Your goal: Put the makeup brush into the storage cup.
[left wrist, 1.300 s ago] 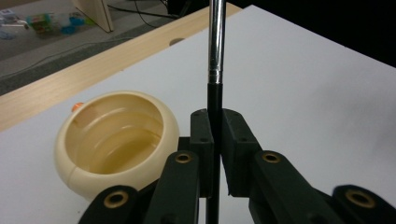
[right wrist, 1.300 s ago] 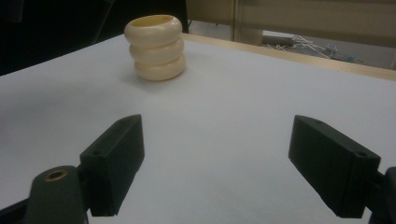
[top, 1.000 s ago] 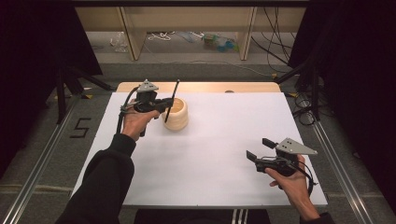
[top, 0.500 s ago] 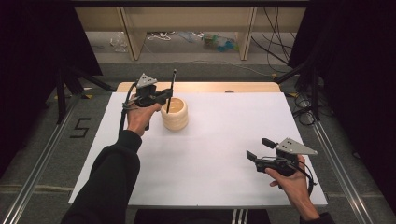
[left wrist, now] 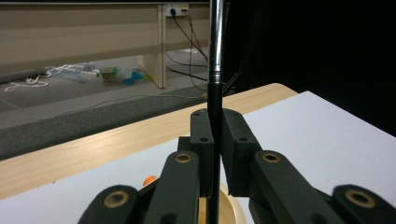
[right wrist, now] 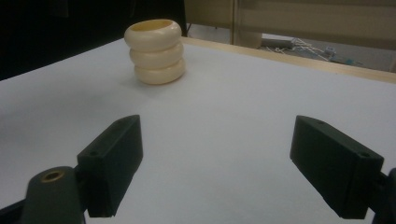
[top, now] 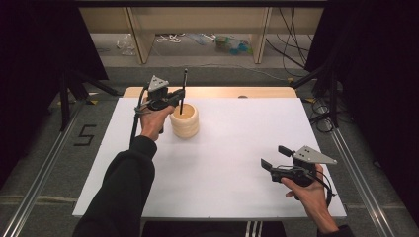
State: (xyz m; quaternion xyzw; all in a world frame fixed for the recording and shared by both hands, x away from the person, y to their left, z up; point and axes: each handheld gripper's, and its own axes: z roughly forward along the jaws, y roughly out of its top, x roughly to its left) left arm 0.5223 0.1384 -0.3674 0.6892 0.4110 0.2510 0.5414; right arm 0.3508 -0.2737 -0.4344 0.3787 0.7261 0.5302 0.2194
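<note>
The left gripper (top: 174, 96) is clamped on a thin black pen (top: 183, 91), its two jaws pressed together on the shaft. In the left gripper view the pen (left wrist: 215, 70) runs straight up between the black jaws, upright, with a shiny metal band partway up, and its lower end drops toward the pale rim of a cup (left wrist: 233, 205) just below. From the high view the pen stands over the mouth of the cream ribbed cup (top: 185, 121), which sits on the white sheet (top: 237, 148) at about 11 o'clock from the sheet's middle, close to the far edge. Whether the pen's tip touches the inside of the cup cannot be told. The left hand (top: 152, 121) is just beside the cup, at its 9 o'clock.

The right gripper (top: 274, 159) is held low at about 4 o'clock on the sheet, well apart from the cup, with its jaws wide apart and nothing between them. In the right gripper view the cup (right wrist: 155, 51) stands at 11 o'clock beyond the spread jaws, on the bare sheet. A wooden tabletop edge (top: 207, 92) shows past the sheet's far side.
</note>
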